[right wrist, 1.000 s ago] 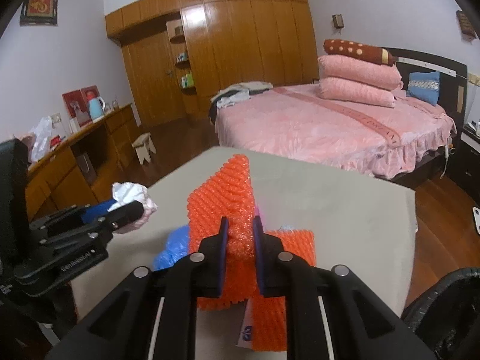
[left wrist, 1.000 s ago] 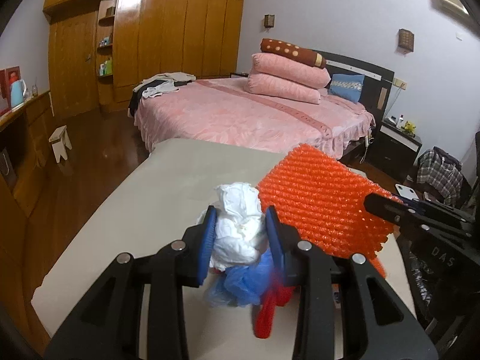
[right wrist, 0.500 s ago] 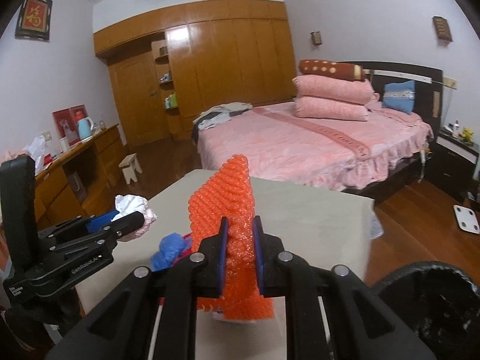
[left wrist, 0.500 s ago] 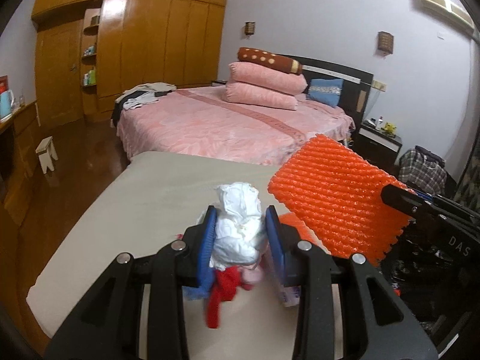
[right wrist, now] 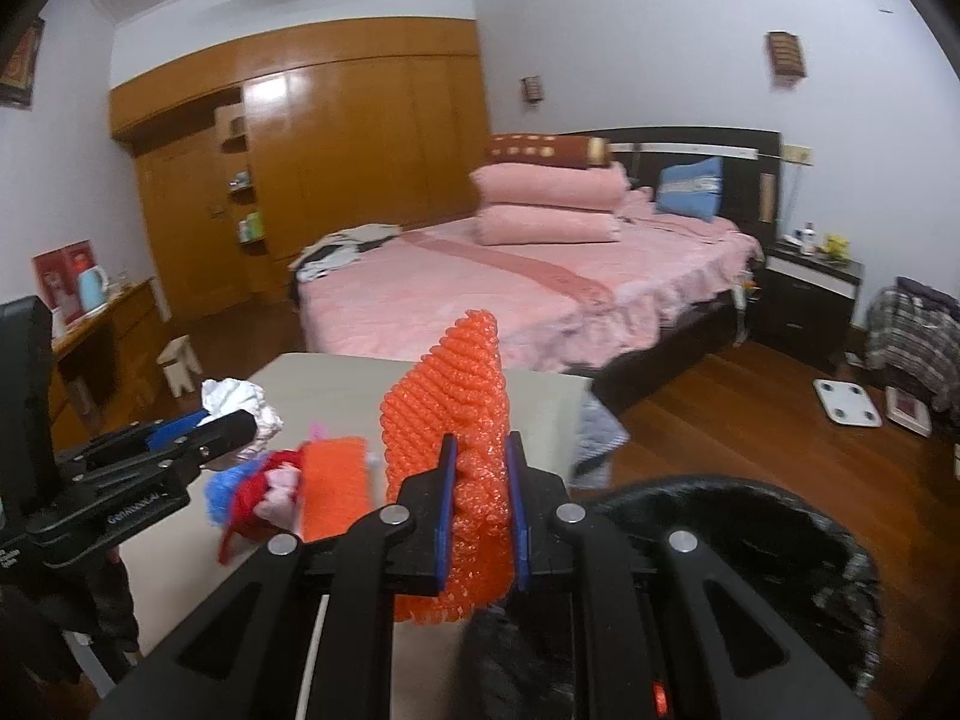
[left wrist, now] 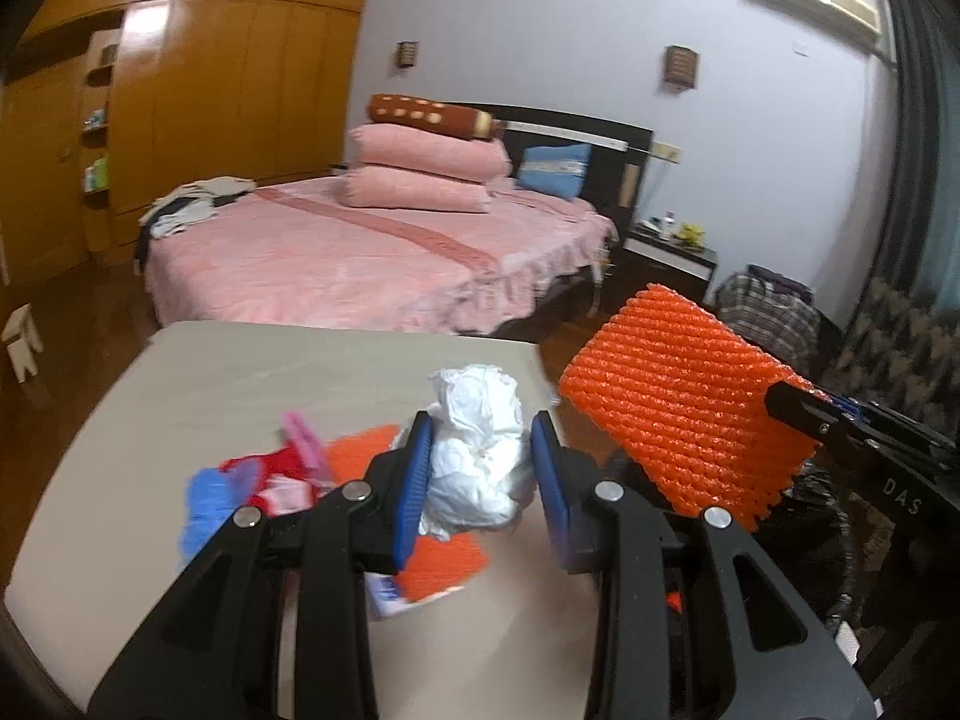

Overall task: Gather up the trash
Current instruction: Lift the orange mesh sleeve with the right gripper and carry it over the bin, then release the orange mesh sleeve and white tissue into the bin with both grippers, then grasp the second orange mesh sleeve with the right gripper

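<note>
My left gripper point(left wrist: 480, 444) is shut on a crumpled white tissue wad point(left wrist: 477, 450), held above the beige table point(left wrist: 240, 372). My right gripper point(right wrist: 480, 486) is shut on an orange foam net sheet point(right wrist: 450, 414), which stands upright between its blue pads. That sheet point(left wrist: 678, 414) hangs off the table's right side in the left wrist view, over a black bin bag point(right wrist: 750, 534). More trash lies on the table: a blue scrap point(left wrist: 207, 495), red and pink pieces point(left wrist: 276, 474) and a second orange foam piece point(right wrist: 333, 486). The left gripper point(right wrist: 240, 420) with its tissue shows at left in the right wrist view.
A pink bed point(right wrist: 510, 282) with stacked pillows stands beyond the table. A wooden wardrobe point(right wrist: 336, 168) fills the back wall. A small stool point(right wrist: 180, 363), a nightstand point(right wrist: 816, 288), a white scale point(right wrist: 846, 399) and a checked bag point(left wrist: 762, 312) are on or near the wooden floor.
Both grippers have swung to the right with their loads and risen a little. The orange sheet has left the table and now hangs over the black bag; the table trash has slid left in view.
</note>
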A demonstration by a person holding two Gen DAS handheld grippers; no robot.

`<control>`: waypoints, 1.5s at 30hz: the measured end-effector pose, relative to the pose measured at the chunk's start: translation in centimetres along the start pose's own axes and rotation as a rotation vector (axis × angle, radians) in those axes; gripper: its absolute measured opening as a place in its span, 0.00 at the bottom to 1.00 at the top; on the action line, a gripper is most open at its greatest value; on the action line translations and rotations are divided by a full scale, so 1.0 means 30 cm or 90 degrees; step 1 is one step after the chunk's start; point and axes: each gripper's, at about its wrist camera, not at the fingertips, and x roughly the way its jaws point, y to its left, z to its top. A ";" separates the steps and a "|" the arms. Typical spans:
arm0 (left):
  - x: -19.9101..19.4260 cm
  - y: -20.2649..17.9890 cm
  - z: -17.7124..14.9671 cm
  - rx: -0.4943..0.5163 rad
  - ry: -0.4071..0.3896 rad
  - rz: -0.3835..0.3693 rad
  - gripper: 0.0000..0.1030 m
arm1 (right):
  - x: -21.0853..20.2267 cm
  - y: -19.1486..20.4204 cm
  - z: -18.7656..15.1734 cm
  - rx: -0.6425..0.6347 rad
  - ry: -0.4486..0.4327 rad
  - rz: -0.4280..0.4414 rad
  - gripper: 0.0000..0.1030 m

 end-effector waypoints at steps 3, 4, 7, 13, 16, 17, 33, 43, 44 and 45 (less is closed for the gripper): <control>0.020 -0.076 -0.005 0.012 0.004 -0.028 0.32 | -0.038 -0.072 -0.019 0.010 0.002 -0.031 0.15; 0.025 -0.101 -0.008 0.018 0.004 -0.036 0.32 | -0.048 -0.090 -0.025 0.013 0.002 -0.039 0.15; 0.042 -0.182 -0.020 0.041 0.004 -0.062 0.32 | -0.089 -0.160 -0.052 0.029 0.004 -0.070 0.15; 0.090 -0.332 -0.042 0.077 0.013 -0.109 0.32 | -0.150 -0.265 -0.093 0.048 0.006 -0.120 0.15; 0.127 -0.398 -0.041 0.090 0.017 -0.129 0.32 | -0.171 -0.325 -0.118 0.061 0.009 -0.145 0.15; 0.139 -0.421 -0.044 0.094 0.019 -0.138 0.32 | -0.178 -0.343 -0.129 0.066 0.011 -0.153 0.15; 0.249 -0.568 -0.112 0.122 0.052 -0.217 0.70 | -0.200 -0.518 -0.237 0.105 0.037 -0.224 0.48; 0.125 -0.396 -0.051 0.113 0.000 -0.133 0.88 | -0.213 -0.437 -0.197 0.103 -0.008 -0.174 0.94; 0.107 -0.360 -0.046 0.106 -0.004 -0.119 0.88 | -0.204 -0.415 -0.186 0.101 -0.010 -0.162 0.94; 0.098 -0.338 -0.036 0.102 -0.007 -0.111 0.88 | -0.197 -0.398 -0.178 0.099 -0.011 -0.154 0.94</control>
